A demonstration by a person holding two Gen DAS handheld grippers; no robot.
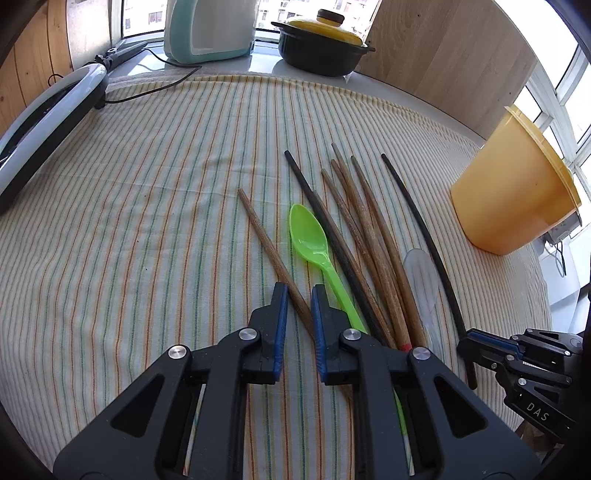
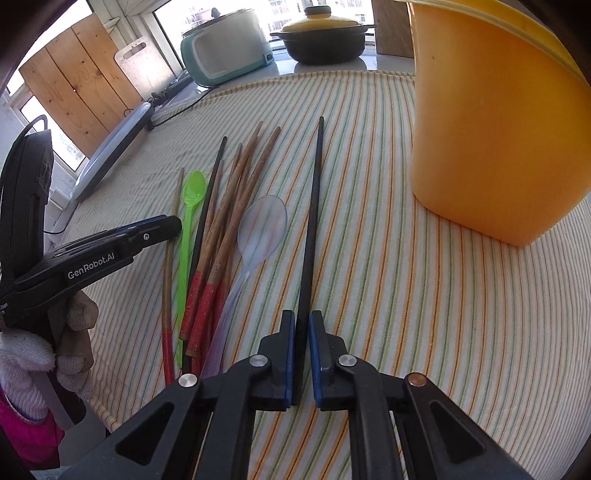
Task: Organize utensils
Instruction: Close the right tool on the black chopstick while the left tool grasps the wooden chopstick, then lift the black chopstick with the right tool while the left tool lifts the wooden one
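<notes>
Utensils lie on a striped cloth (image 1: 147, 221). My left gripper (image 1: 299, 291) is shut on a brown chopstick (image 1: 262, 236), which crosses slantwise between its blue pads. Right of it lie a green spoon (image 1: 308, 236), a black chopstick (image 1: 321, 214), several red-ended brown chopsticks (image 1: 365, 221) and a clear spoon (image 1: 421, 269). My right gripper (image 2: 302, 317) is shut on a second black chopstick (image 2: 314, 206), which points away along the cloth. A yellow plastic container (image 2: 491, 129) stands just right of it. The left gripper (image 2: 173, 223) shows at the left of the right wrist view.
A black pot with a yellow lid (image 1: 321, 48) and a teal rice cooker (image 1: 210, 29) stand at the back. A flat grey appliance (image 1: 48, 122) with a black cord (image 1: 155, 88) lies along the left. A gloved hand (image 2: 74, 325) holds the left gripper.
</notes>
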